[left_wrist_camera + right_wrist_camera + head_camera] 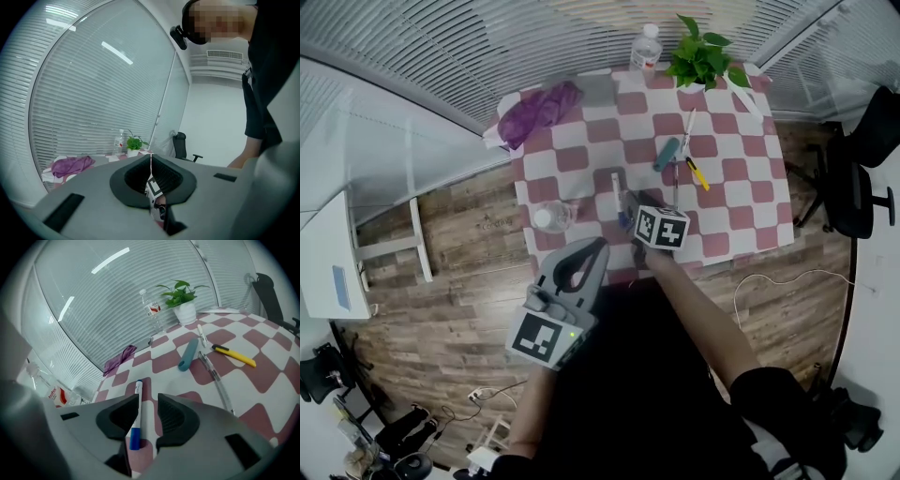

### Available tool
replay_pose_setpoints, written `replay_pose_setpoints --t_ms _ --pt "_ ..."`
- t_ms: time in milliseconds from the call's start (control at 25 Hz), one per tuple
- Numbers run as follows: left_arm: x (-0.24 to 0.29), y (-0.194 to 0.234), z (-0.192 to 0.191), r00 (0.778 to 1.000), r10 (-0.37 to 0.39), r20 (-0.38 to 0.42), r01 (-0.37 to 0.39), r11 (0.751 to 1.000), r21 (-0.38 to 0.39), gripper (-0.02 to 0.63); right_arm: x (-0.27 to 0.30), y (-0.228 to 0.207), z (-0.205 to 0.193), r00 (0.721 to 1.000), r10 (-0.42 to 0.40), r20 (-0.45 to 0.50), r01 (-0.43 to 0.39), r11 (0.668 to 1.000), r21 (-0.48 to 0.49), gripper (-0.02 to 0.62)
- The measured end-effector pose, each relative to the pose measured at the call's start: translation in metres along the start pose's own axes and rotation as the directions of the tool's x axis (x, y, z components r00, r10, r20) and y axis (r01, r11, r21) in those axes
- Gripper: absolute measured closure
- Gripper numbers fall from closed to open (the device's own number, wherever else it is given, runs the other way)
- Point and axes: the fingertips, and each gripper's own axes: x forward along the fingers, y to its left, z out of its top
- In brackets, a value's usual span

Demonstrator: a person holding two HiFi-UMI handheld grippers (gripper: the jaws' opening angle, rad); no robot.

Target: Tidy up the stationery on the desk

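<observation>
A white marker pen with a blue cap point(136, 414) lies flat on the checked tablecloth point(262, 380), near the table's front edge point(619, 194). My right gripper point(149, 420) is open and straddles it; the pen rests close to the left jaw, and neither pad presses on it. In the head view the right gripper point(630, 214) sits just behind its marker cube point(662, 228). My left gripper point(599, 247) hovers off the table's front edge, shut with nothing in it point(151, 161). Farther back lie a teal pen point(189, 355), a clear pen point(210, 366), a yellow utility knife point(234, 355) and a white pen point(202, 335).
A potted plant point(703, 58) and an upright water bottle point(646, 47) stand at the table's far edge. A purple cloth point(539, 111) lies at the far left corner. Another bottle point(551, 217) lies on its side at the left edge. A black office chair point(862, 169) stands to the right.
</observation>
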Motion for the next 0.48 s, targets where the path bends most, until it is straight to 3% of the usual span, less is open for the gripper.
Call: replay_pose_setpoints --t_ms 240,480 --pt "0.017 -0.015 0.002 1.0 -0.027 0.006 0.027 1.0 -0.011 0.572 -0.024 -0.005 0.018 0.999 0.026 0.022 -0.024 0.997 -0.071 0.454" --pt "0.034 -0.023 -0.003 1.0 -0.005 -0.012 0.005 0.999 -0.035 0.572 -0.041 -0.015 0.033 0.999 0.048 0.022 -0.044 0.99 -0.135 0.454"
